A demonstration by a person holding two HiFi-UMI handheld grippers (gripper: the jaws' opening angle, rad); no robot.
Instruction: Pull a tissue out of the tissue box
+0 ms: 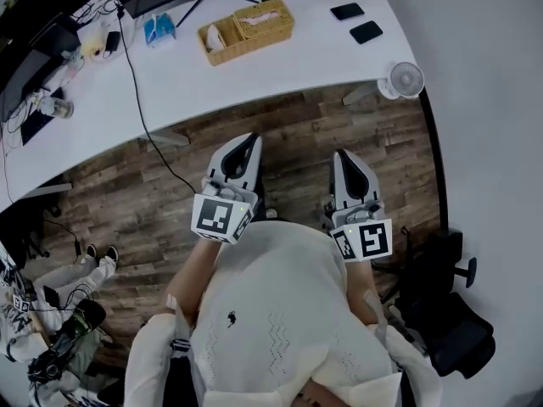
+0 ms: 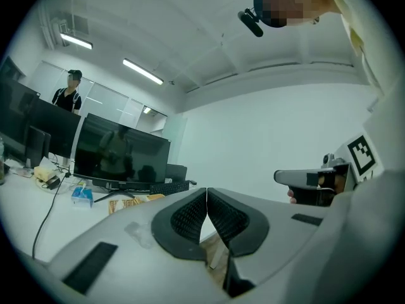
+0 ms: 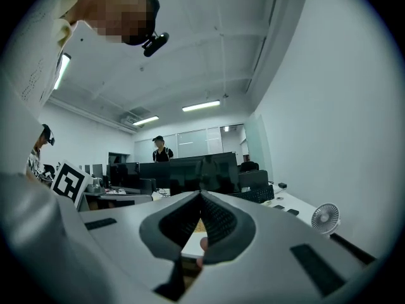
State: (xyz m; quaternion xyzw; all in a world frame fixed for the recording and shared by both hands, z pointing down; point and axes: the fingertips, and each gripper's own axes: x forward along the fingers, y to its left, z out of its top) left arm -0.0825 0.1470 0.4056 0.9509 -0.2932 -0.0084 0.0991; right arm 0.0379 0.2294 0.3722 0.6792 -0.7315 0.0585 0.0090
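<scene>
A woven tissue box (image 1: 264, 17) sits in a wicker tray (image 1: 222, 49) at the far side of the white desk (image 1: 254, 75); from the left gripper view the tray (image 2: 126, 202) shows small. No tissue stands out of the box that I can see. Both grippers hang level over the wooden floor, short of the desk's near edge. My left gripper (image 1: 248, 146) (image 2: 207, 192) is shut with nothing between its pads. To its right, my right gripper (image 1: 344, 158) (image 3: 200, 196) has its tips together and holds nothing.
A blue packet (image 1: 159, 30) lies left of the tray. Two dark phones (image 1: 348, 11) (image 1: 366, 31) and a small fan (image 1: 405, 80) occupy the desk's right end. A black cable (image 1: 140, 108) runs off the desk. An office chair (image 1: 445, 312) stands at right; a person's legs (image 1: 72, 278) at left.
</scene>
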